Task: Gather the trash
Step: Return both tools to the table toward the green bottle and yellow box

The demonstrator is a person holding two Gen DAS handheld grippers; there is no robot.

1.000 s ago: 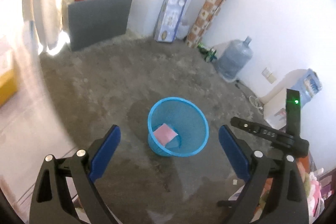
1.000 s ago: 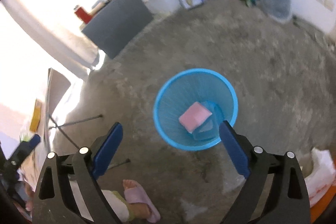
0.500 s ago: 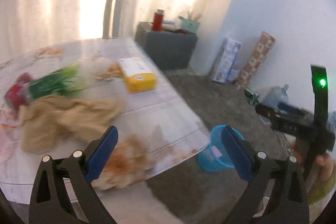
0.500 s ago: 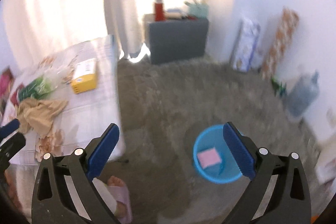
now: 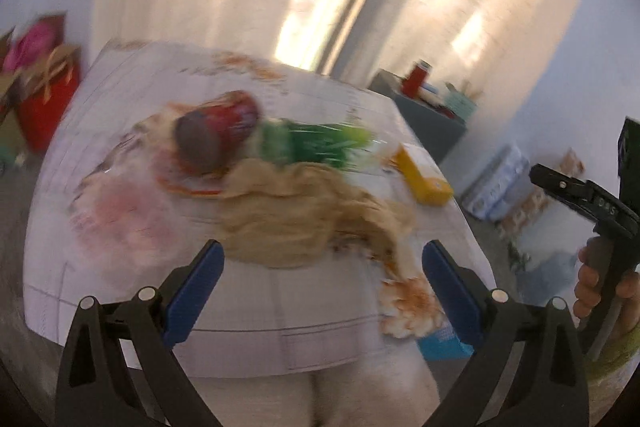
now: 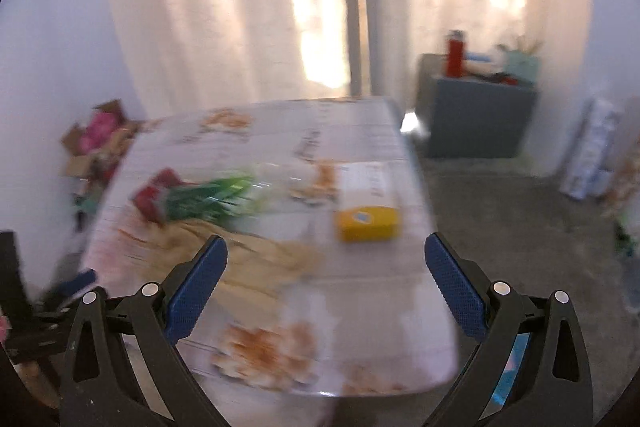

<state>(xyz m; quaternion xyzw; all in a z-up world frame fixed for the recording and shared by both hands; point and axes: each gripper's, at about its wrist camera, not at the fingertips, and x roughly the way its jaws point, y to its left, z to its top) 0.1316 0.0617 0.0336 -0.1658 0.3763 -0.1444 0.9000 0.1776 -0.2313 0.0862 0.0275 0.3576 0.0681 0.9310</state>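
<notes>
Both views are motion-blurred. A table with a floral cloth (image 5: 256,311) (image 6: 360,291) holds a tan crumpled cloth (image 5: 296,215) (image 6: 244,259), a green wrapper (image 5: 316,143) (image 6: 208,199), a red can (image 5: 224,131) (image 6: 152,199) and a yellow box (image 5: 424,179) (image 6: 368,215). My left gripper (image 5: 322,291) is open and empty above the table's near edge, just short of the tan cloth. My right gripper (image 6: 326,287) is open and empty over the table, the yellow box ahead. The blue bin (image 5: 444,343) (image 6: 512,371) peeks out below the table edge.
A grey cabinet (image 6: 476,119) with a red bottle (image 6: 456,53) stands by the curtains. Open boxes with red and pink things (image 5: 40,87) (image 6: 100,143) sit on the floor at the left. The right gripper's handle and hand (image 5: 600,267) show at the right of the left wrist view.
Both grippers swung up and left from over the blue bin on the floor to over the table. Both stayed open and empty.
</notes>
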